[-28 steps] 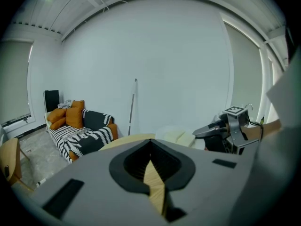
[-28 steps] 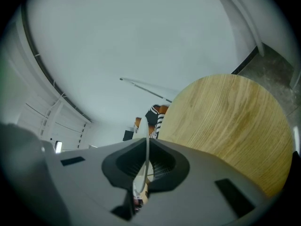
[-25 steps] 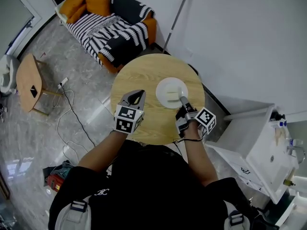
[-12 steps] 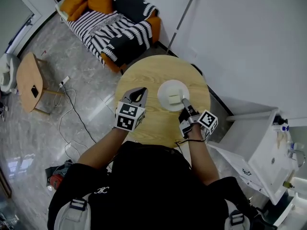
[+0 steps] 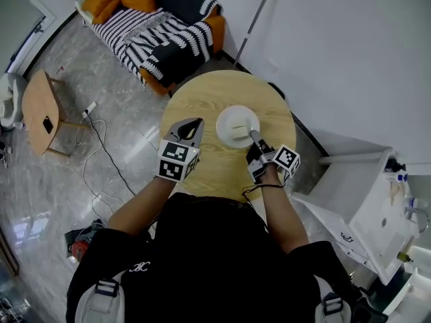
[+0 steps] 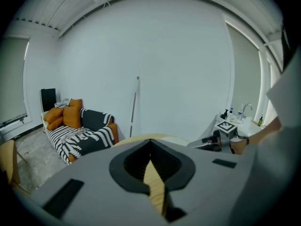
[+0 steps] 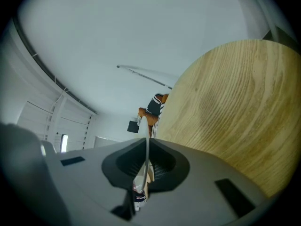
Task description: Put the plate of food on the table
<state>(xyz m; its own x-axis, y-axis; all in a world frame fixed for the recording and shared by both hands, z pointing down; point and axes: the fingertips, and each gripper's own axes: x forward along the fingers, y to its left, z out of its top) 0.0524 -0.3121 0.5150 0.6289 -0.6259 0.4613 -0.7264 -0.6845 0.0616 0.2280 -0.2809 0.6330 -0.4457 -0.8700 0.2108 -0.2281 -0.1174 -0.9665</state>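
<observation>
Plate (image 5: 231, 120) gripped by its rim over the round table (image 5: 199, 98)
The right gripper (image 5: 253, 137) pinches the plate's near rim, which its own view shows only as a thin white edge. The pale food (image 5: 240, 132) is too small to identify, and I cannot tell whether the plate touches the wood. The left gripper (image 5: 192, 124) hovers beside it, jaws pressed together on nothing

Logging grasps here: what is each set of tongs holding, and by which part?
The right tongs clamp the white plate by its near rim. The left tongs are shut on nothing.
</observation>
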